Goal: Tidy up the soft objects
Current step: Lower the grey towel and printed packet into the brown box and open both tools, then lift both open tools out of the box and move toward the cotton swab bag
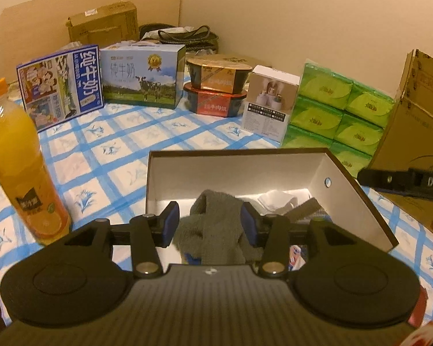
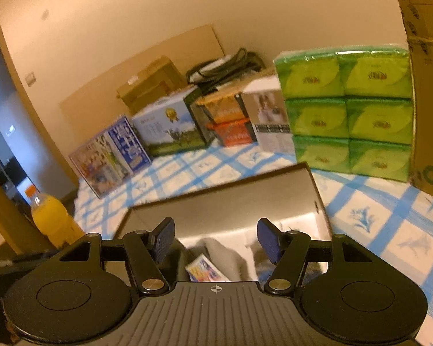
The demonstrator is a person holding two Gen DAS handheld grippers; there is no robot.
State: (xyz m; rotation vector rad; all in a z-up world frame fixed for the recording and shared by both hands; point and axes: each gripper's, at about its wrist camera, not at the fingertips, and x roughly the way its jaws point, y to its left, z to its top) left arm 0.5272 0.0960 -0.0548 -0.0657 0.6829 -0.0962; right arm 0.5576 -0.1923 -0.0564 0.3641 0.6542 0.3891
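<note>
Looks like this one's mostly wrapped up. The grey sock (image 1: 213,225) is already over the open box (image 1: 358,190), draped on its near edge, sitting between the left gripper (image 1: 210,225) pads. The jaws there stand partly apart, and I can't see the pads pinching it, so I'd call it let go. Further in the box there's a white cloth (image 1: 277,200) and a darker folded piece (image 1: 306,209), so that's three soft things in or at the box. The sock probably needs a nudge to drop fully inside.

Count, left to right on the checked sheet (image 1: 101,150): one juice bottle (image 1: 17,167), two milk cartons (image 1: 60,89), two stacked meal tubs (image 1: 216,86), one small white carton (image 1: 270,103), one green tissue pack (image 1: 340,109) showing six bundles on its face, one big brown carton (image 1: 412,132).

The right gripper (image 2: 215,239) hangs over the same box with jaws well apart and nothing in them. Below it is pale fabric and a small printed packet (image 2: 205,269). I can't spot any soft item left outside the box, unless the tissues count.
</note>
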